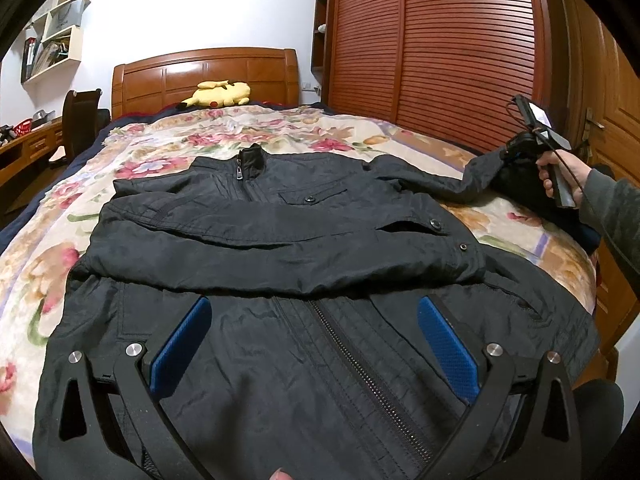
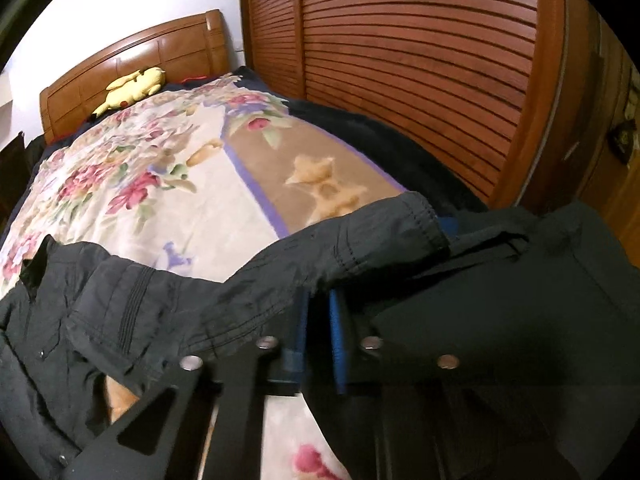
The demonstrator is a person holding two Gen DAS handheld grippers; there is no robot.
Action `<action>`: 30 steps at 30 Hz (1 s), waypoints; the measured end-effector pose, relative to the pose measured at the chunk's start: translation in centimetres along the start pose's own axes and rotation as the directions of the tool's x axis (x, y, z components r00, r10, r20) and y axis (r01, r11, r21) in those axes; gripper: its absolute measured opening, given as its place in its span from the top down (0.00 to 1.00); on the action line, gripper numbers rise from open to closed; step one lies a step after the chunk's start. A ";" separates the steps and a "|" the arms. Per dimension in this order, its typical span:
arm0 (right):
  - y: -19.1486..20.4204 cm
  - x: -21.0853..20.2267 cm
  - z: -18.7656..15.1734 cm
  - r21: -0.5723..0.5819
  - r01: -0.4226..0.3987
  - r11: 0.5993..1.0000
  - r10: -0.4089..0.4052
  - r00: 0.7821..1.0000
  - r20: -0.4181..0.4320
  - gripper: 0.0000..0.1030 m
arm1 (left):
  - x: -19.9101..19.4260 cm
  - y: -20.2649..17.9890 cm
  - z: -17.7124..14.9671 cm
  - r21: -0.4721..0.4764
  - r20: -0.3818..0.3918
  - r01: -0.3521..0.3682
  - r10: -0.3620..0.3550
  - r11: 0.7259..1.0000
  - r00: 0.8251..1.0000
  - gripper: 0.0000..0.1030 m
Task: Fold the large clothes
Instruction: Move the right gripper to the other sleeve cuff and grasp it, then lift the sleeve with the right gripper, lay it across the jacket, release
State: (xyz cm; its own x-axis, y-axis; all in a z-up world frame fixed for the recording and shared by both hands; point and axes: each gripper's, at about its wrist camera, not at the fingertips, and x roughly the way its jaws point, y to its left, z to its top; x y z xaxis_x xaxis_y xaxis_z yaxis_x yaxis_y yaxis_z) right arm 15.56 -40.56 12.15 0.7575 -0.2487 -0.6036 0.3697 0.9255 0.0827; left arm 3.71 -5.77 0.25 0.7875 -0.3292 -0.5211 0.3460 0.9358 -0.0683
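Down at the near edge of the bed, the left tool [image 1: 316,344] hovers with its blue pads spread wide, released, nothing between them, just over the lower front of the black jacket [image 1: 280,248]. Jacket lies face up, zipped, flat on the floral blanket [image 1: 168,140]. One sleeve [image 1: 280,236] is already laid across the chest, so that fold looks done. Out to the right, the other sleeve [image 2: 340,248] is lifted off the bed, its cuff pinched in the right tool [image 2: 318,320], pads clenched tight on the fabric. My read: early-middle of the job. This second sleeve needs bringing across the body, then the hem has to come up toward the collar [image 1: 250,162], and that's not yet begun.

Further back, the blanket covers most of the bed, dark bedding at its edges. A yellow plush toy [image 1: 218,94] rests against the wooden headboard [image 1: 204,72]. Slatted wardrobe doors [image 1: 432,40] stand right, wall shelves [image 1: 56,36] and a desk far left.
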 end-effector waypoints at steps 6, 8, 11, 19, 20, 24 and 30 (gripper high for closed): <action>1.3 -2.2 -0.2 -0.057 -0.028 0.998 0.033 0.996 0.085 0.97 | 0.0 0.0 -0.1 -0.004 0.000 0.004 -0.004 1.000 1.000 0.00; 2.5 -3.3 -0.4 -0.096 -0.050 0.994 0.061 0.992 0.109 0.97 | 0.0 0.1 -0.1 0.002 0.000 0.002 -0.002 1.000 1.000 0.00; 4.6 -5.1 -1.1 -0.165 -0.092 0.982 0.115 0.984 0.137 0.98 | 0.0 0.0 -0.1 0.009 -0.001 -0.002 0.002 1.000 1.000 0.00; 10.5 -10.4 -3.3 -0.337 -0.191 0.922 0.262 0.948 0.179 0.98 | -0.6 0.3 -0.3 0.003 0.007 -0.004 0.004 1.000 1.000 0.00; 11.1 -11.1 -3.7 -0.356 -0.202 0.912 0.280 0.942 0.183 0.98 | -0.8 0.4 -0.3 0.005 0.008 -0.008 0.007 1.000 1.000 0.00; 13.8 -13.8 -5.4 -0.448 -0.240 0.861 0.356 0.914 0.195 0.98 | -1.4 0.9 -0.4 0.007 0.009 -0.018 0.018 1.000 1.000 0.00; 16.4 -16.5 -7.7 -0.519 -0.282 0.807 0.436 0.877 0.202 0.98 | -2.5 2.0 -0.6 -0.009 0.020 -0.031 0.031 0.999 0.999 0.00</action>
State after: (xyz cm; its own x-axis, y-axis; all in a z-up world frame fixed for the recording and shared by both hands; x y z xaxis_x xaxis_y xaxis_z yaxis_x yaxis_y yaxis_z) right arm 5.00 -19.08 17.38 0.9341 0.1278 -0.3334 -0.1943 0.9654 -0.1742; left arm 2.15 -2.99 0.89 0.8079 -0.3026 -0.5057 0.3170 0.9465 -0.0599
